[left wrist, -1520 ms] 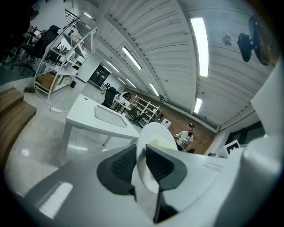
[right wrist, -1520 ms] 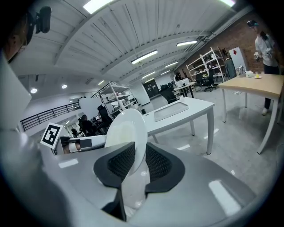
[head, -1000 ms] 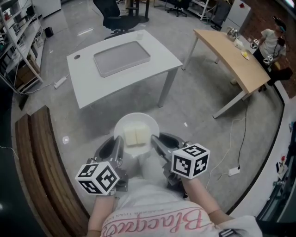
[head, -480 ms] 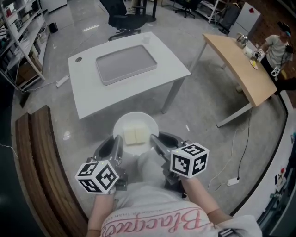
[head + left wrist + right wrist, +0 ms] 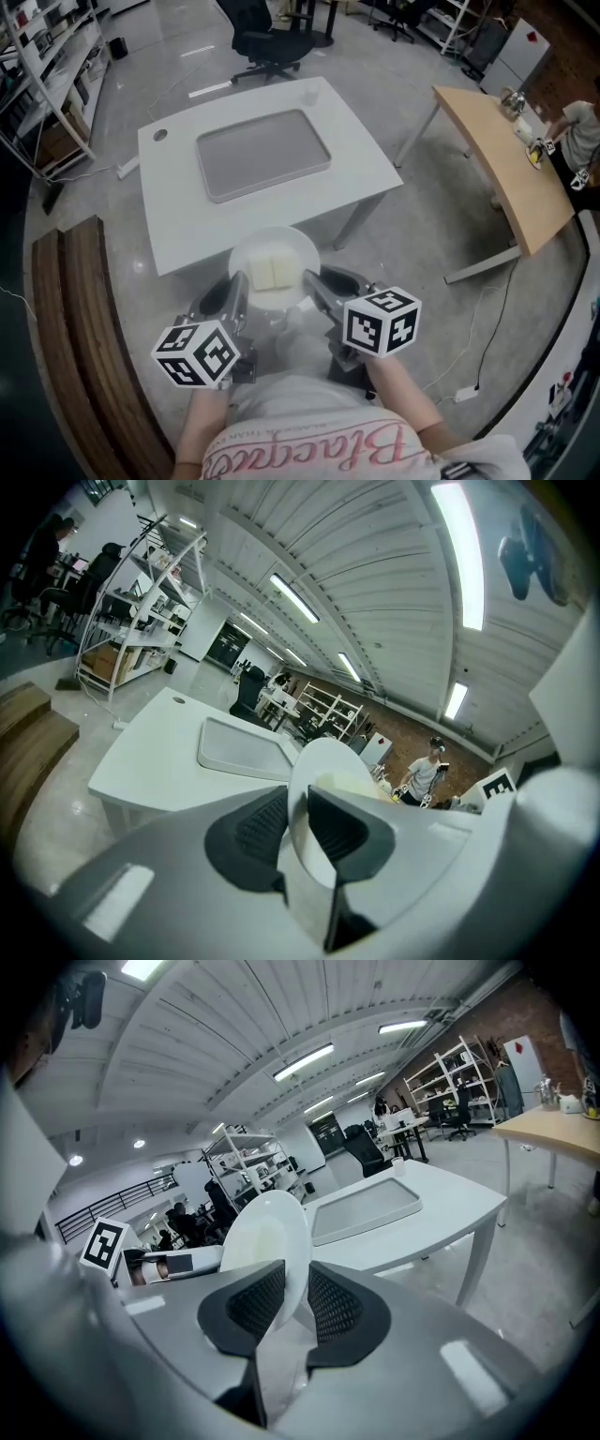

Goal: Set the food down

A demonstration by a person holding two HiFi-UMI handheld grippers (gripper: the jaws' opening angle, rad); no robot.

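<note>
A round white plate [image 5: 251, 249] carries two pale slabs of food [image 5: 274, 273] and hangs level in front of me, just short of the white table's [image 5: 178, 211] near edge. My left gripper [image 5: 236, 296] is shut on the plate's left rim and my right gripper [image 5: 313, 289] is shut on its right rim. In the left gripper view the plate [image 5: 323, 759] stands edge-on between the ribbed pads of the left gripper [image 5: 297, 819], with yellowish food [image 5: 352, 782] behind. The right gripper [image 5: 296, 1301] pinches the plate [image 5: 267, 1230] likewise. A grey tray [image 5: 263, 153] lies on the table.
A black office chair [image 5: 272, 39] stands beyond the table. A curved wooden desk [image 5: 504, 155] is at the right, with a person [image 5: 583, 131] behind it. A wooden bench [image 5: 80, 309] runs along my left, with shelves [image 5: 42, 66] further back. A power strip [image 5: 466, 395] lies on the floor at the right.
The table and tray have come closer and lower in the head view as I move toward them. Both grippers hold the plate as before.
</note>
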